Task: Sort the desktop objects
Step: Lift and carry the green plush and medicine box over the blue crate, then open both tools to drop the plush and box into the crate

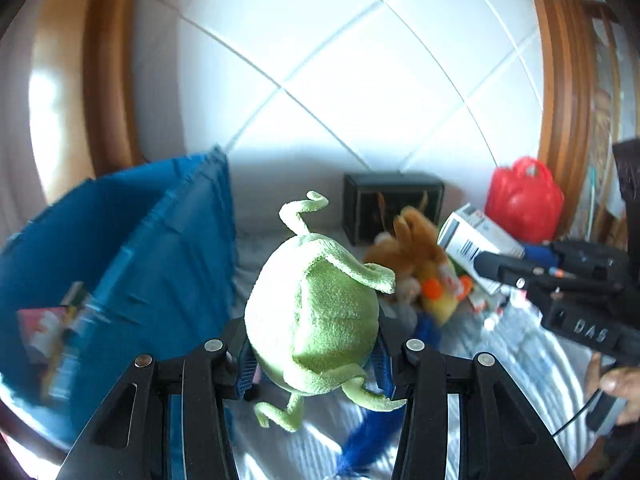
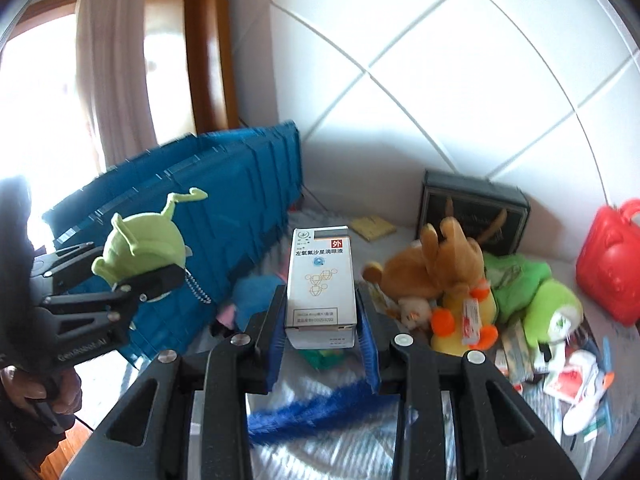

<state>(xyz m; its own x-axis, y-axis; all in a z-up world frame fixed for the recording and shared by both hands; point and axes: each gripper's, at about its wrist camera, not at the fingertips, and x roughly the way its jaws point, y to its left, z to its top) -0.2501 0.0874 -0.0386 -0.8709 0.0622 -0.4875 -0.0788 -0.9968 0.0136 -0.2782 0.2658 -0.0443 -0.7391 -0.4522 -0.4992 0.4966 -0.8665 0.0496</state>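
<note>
green plush toy point(image 1: 316, 316) in middle of left view, pinched by left claw point(image 1: 314, 360) | white box point(image 2: 321, 280) in middle of right view, pinched by right claw point(image 2: 322, 344) | blue bin point(image 2: 224, 184) at left | toy pile point(image 2: 460, 280) at right

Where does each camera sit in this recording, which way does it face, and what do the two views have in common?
Left wrist: rides the left claw, looking along its fingers at the green alien plush it grips; the right claw and a hand show at the right.
Right wrist: rides the right claw, looking at the white medicine box it grips; the left claw with the plush shows at the left.
Shared: blue crate, brown plush, red bag, black box, white tiled wall.
</note>
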